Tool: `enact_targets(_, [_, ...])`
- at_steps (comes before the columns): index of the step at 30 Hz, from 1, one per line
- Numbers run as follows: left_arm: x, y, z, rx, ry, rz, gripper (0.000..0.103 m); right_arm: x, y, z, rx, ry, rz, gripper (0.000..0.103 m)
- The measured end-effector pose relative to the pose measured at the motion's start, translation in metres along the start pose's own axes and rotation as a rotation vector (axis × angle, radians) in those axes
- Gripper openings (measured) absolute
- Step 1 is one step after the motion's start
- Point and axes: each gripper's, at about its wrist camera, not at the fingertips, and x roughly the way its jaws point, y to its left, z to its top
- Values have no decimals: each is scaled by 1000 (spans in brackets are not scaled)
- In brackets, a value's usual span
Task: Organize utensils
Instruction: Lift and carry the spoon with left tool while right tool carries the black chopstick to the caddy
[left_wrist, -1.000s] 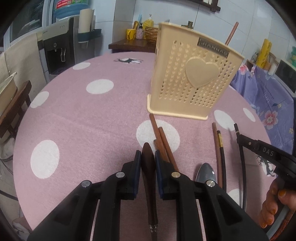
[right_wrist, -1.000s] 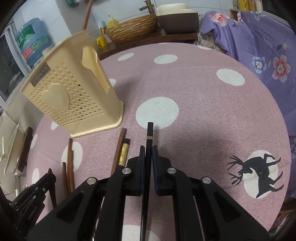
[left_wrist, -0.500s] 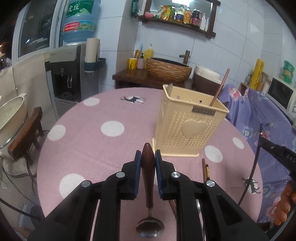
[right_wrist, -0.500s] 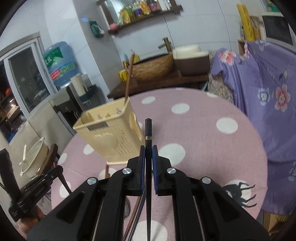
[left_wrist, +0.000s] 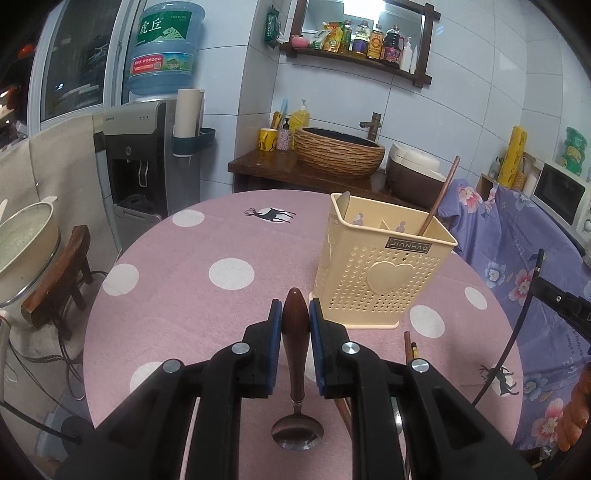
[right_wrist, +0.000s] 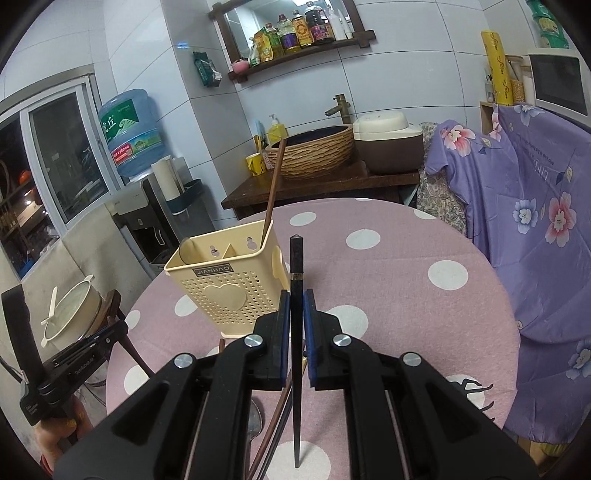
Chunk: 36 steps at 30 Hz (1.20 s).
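Clamped tight in the left gripper (left_wrist: 295, 319) is a spoon (left_wrist: 295, 354), its dark wooden handle pinched between the blue pads and its metal bowl hung low toward the camera, clear of the pink dotted tablecloth (left_wrist: 192, 295). Over on the other side, the right gripper (right_wrist: 296, 310) is closed on a single black chopstick (right_wrist: 296, 332), which is held by its upper part with the blunt end poking up past the jaws and the thin tip pointed down. Ahead of both tools, the cream utensil holder (left_wrist: 384, 273) is seen standing upright on the table, with a brown chopstick (left_wrist: 439, 195) leaned in its right compartment and a pale spoon (left_wrist: 344, 205) tucked in its left corner. More chopsticks (right_wrist: 275, 424) are left lying on the cloth below the right gripper.
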Motion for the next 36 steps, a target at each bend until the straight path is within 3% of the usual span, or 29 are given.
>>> enact_targets(16, [-8,0,18,4,-39,-5,16,-9,6,13,-44,-25,-5,8])
enact_targets(21, [-15,-5,28,23,-47,-31,16,-13,9,25,-42,-15,34,8])
enact_targets(29, [-47,-21,80,47,-114,-122,16,-29,30,78,-47,-55,116,8])
enact_targets(36, [-54,-46,143,40,-190,-147,16,-33,55,145,-6,-172,126,8])
